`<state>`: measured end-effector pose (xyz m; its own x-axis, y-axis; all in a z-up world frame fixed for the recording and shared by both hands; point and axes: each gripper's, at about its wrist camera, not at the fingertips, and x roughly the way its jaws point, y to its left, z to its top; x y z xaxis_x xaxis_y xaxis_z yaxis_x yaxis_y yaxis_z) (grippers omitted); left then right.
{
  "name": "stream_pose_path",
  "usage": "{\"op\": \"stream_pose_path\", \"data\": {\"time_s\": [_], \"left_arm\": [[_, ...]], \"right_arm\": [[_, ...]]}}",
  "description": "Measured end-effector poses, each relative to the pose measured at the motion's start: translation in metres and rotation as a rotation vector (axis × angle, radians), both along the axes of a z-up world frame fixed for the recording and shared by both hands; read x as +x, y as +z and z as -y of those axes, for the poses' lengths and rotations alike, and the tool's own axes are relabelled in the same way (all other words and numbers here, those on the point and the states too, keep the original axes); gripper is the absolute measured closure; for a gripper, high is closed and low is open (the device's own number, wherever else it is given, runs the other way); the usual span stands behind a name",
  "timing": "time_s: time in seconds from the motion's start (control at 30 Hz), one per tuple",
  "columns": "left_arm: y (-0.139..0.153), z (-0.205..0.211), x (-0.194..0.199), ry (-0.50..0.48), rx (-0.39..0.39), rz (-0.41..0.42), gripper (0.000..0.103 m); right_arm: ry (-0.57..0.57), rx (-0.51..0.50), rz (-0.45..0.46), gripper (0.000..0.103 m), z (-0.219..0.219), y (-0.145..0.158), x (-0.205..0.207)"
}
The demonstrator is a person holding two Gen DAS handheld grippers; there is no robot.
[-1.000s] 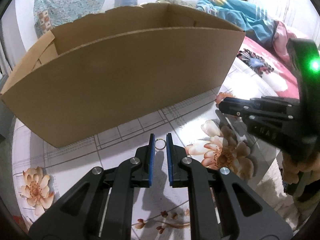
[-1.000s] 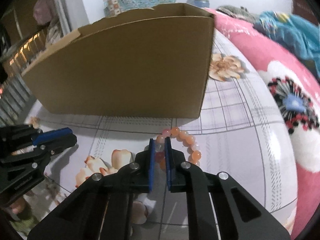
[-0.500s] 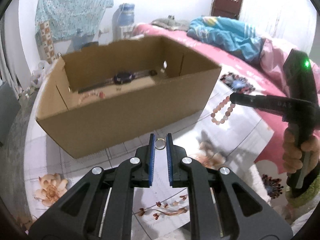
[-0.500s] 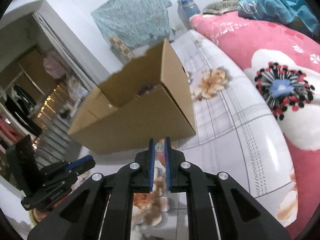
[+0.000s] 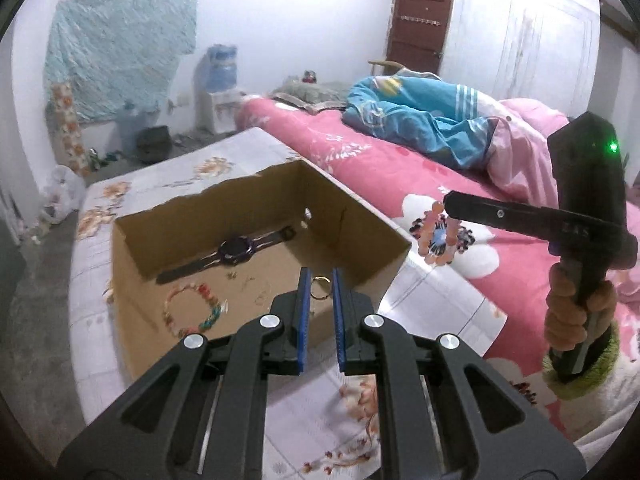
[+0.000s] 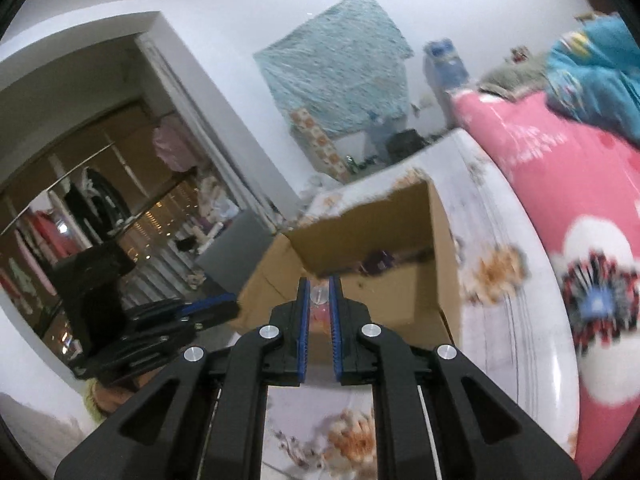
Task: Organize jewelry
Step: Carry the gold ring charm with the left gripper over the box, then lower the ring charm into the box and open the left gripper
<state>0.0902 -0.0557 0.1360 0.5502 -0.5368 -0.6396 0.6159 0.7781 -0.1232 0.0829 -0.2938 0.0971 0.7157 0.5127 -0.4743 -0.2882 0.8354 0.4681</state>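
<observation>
My left gripper (image 5: 319, 280) is shut on a small gold ring (image 5: 320, 288) and holds it above the near wall of an open cardboard box (image 5: 352, 216). Inside the box lie a dark wristwatch (image 5: 235, 251) and a multicoloured bead bracelet (image 5: 192, 308). My right gripper (image 5: 446, 204) is shut on a pink-orange bead bracelet (image 5: 438, 238), which hangs from its tip to the right of the box, above the bed edge. In the right wrist view the right gripper (image 6: 319, 286) holds beads (image 6: 320, 314) between its pads, with the box (image 6: 404, 312) below and ahead.
The box stands on a table with a white floral cloth (image 5: 432, 304). A bed with a pink flowered cover (image 5: 460, 216) and a blue blanket (image 5: 420, 112) lies to the right. The left gripper (image 6: 200, 308) shows at the left in the right wrist view.
Both grippers have risen from the table with their pieces. The left one has come over the box's near edge; the right one has lifted the bracelet higher beside the box.
</observation>
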Motion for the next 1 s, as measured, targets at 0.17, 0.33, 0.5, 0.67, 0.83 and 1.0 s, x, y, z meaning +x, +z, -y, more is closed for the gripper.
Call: {"op": "stream_pose_path", "data": {"time_s": [0.17,0.33,0.5,0.67,0.83,1.0], "left_arm": [[-0.018,0.022,0.063,-0.039,0.025,-0.146,0.093],[-0.064,0.048,0.127,-0.044,0.095,-0.353,0.093],[-0.099,0.063,0.162,-0.028,0.154,-0.464,0.093],[-0.112,0.067,0.180,-0.010,0.160,-0.519,0.093],[-0.114,0.072,0.187,-0.002,0.174,-0.531,0.093],[-0.116,0.080,0.192,-0.002,0.205,-0.535,0.093]], "right_arm": [[0.051,-0.060,-0.052,0.093,-0.008,0.000,0.053],[0.092,-0.198,-0.204,0.093,-0.018,-0.029,0.114],[0.122,-0.365,-0.282,0.093,-0.030,-0.054,0.143],[0.121,-0.448,-0.260,0.092,-0.034,-0.056,0.143],[0.100,-0.439,-0.220,0.092,-0.027,-0.047,0.138],[0.074,-0.415,-0.200,0.089,-0.018,-0.038,0.133]]}}
